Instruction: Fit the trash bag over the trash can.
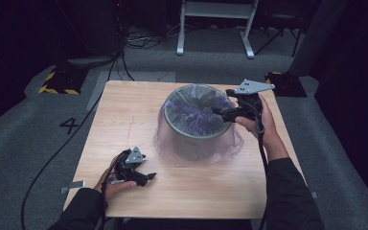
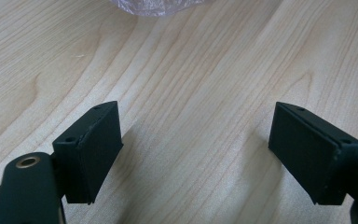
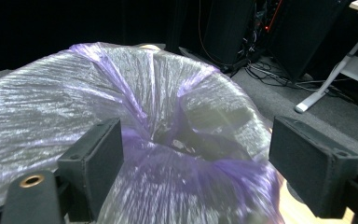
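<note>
High view: purple bag (image 1: 199,120) drapes the bin (image 1: 191,139) beside right tongs (image 1: 219,111).

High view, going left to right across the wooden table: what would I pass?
Left tongs low on the table → grey bin lined with a purple-tinted plastic bag → right tongs at the bin's right rim.
</note>
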Motion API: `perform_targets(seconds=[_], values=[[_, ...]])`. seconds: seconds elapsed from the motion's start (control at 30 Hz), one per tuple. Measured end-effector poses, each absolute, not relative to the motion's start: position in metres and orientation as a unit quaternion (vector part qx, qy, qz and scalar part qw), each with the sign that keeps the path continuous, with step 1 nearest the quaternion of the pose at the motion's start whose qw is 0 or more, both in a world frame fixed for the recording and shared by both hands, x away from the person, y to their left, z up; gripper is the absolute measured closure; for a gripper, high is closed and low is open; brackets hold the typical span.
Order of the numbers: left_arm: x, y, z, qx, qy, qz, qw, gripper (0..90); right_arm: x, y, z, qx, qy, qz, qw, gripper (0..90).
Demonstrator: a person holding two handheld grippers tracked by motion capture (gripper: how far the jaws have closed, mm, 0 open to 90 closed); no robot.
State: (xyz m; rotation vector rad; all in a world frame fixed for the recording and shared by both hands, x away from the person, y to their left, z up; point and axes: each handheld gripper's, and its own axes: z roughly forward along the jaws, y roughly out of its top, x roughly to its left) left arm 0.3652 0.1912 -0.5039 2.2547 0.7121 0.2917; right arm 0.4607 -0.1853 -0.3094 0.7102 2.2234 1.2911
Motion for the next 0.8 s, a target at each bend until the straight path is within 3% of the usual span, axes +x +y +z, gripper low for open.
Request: perform_targets(seconds=[0.4, 0.8], values=[[0.365, 0.191, -0.504, 0.879, 0.278, 0.114, 0.370, 16.7, 0.474, -0.161, -0.316, 0.263, 0.829, 0.438, 0.228, 18.1], [0.365, 0.191, -0.504, 0.879, 0.278, 0.114, 0.370, 16.7, 0.481, -0.146, -0.326, 0.268, 0.855, 0.403, 0.187, 16.7]])
